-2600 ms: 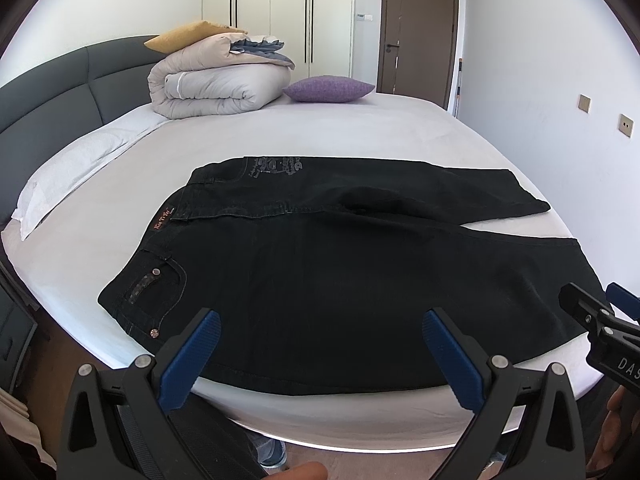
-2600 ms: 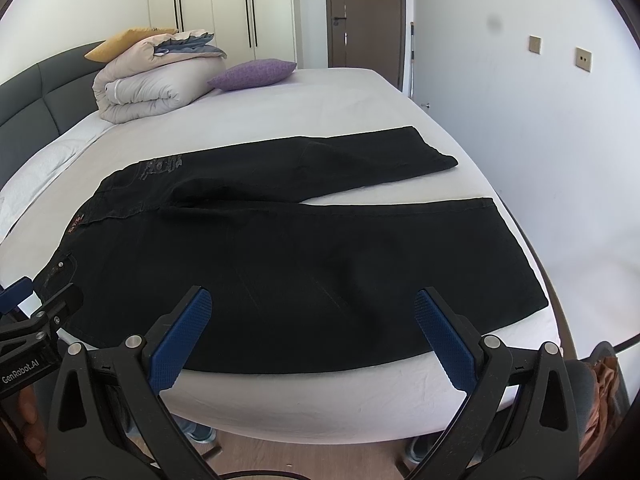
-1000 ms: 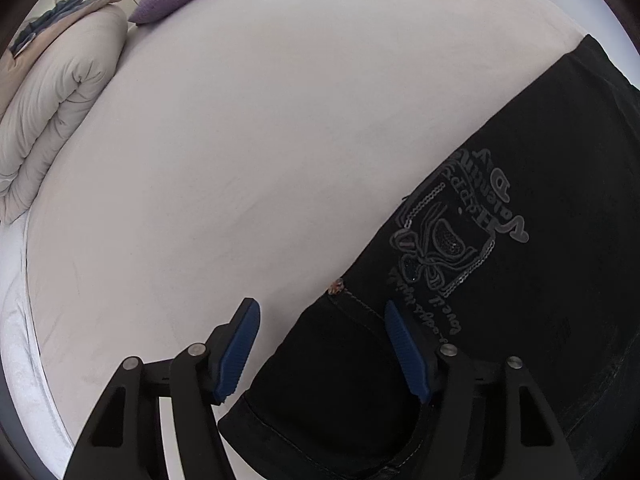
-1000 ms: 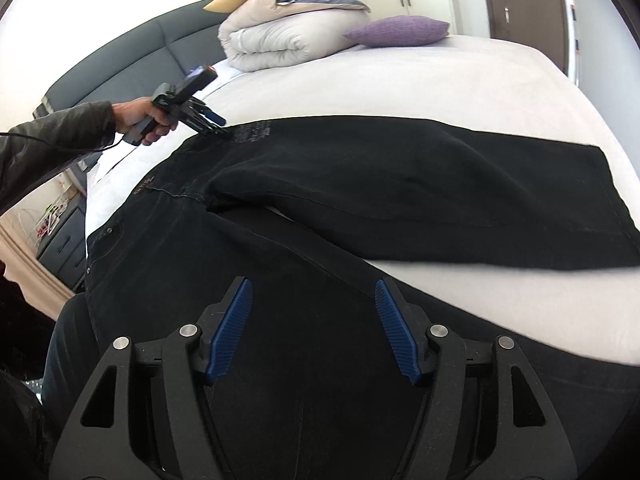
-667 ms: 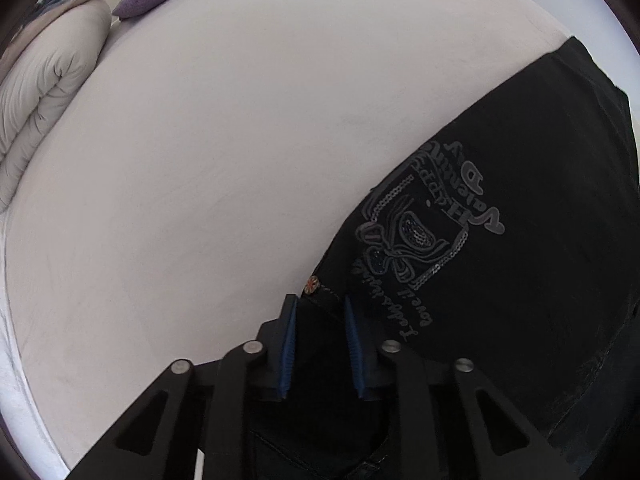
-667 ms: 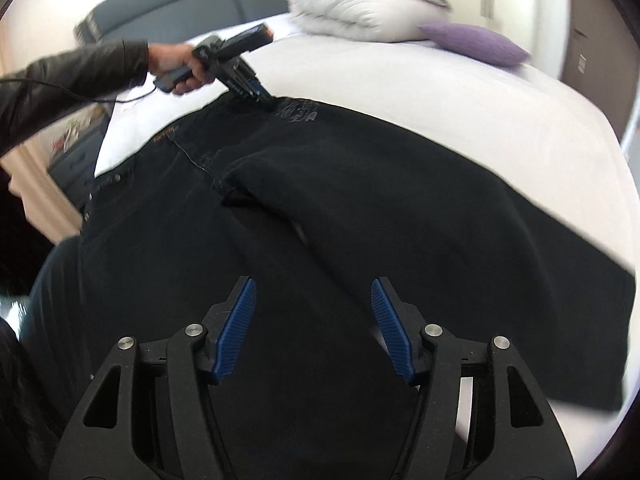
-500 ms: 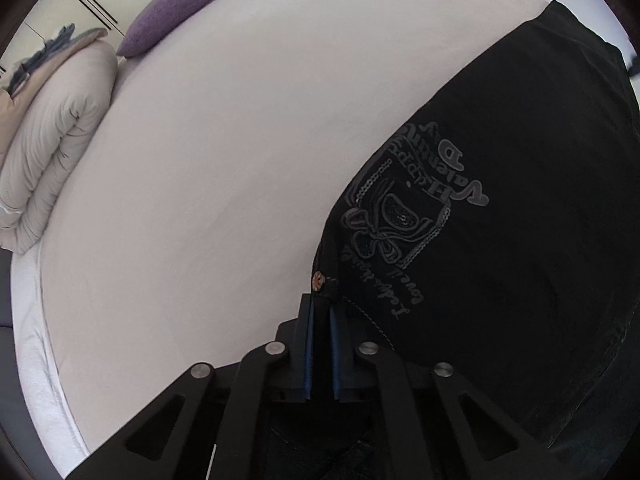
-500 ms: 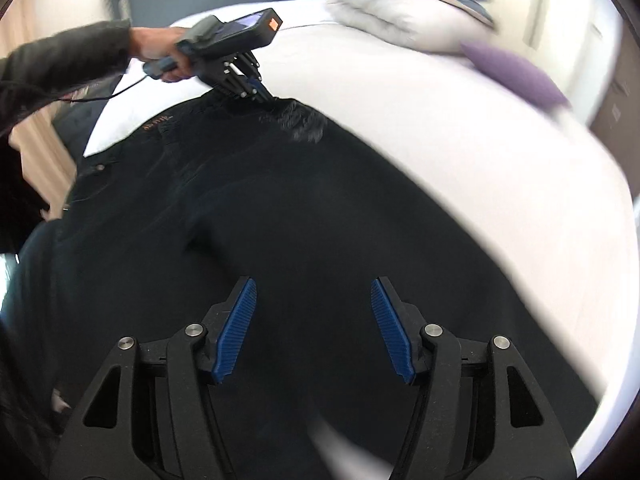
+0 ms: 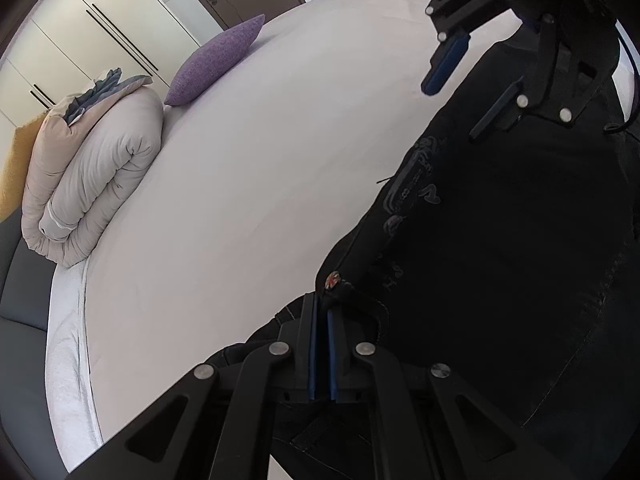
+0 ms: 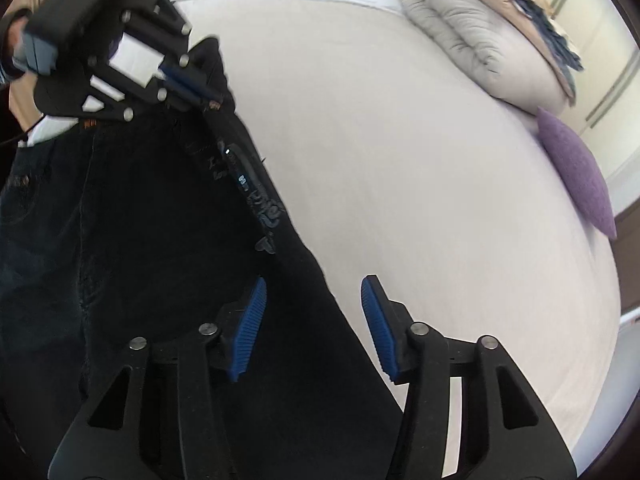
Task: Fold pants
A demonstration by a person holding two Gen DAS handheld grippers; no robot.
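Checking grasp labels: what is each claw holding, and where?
Left claw pinches the black pants at the waistband corner; right claw is open, holding nothing.

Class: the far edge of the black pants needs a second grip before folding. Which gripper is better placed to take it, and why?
The right gripper. Its jaws are open and straddle the far edge of the pants, so it likely only needs to close. The left gripper is already shut on the waistband corner.

Both views are bright and evenly lit by soft daylight; the white bed [image 9: 224, 184] reads near overexposed, with only faint shadows. The black pants [image 9: 500, 260] sink into almost detail-free darkness. Fisheye distortion bends the edges into a dark vignette. The right wrist view shows motion blur, strongest on the purple pillow [image 10: 576, 176].
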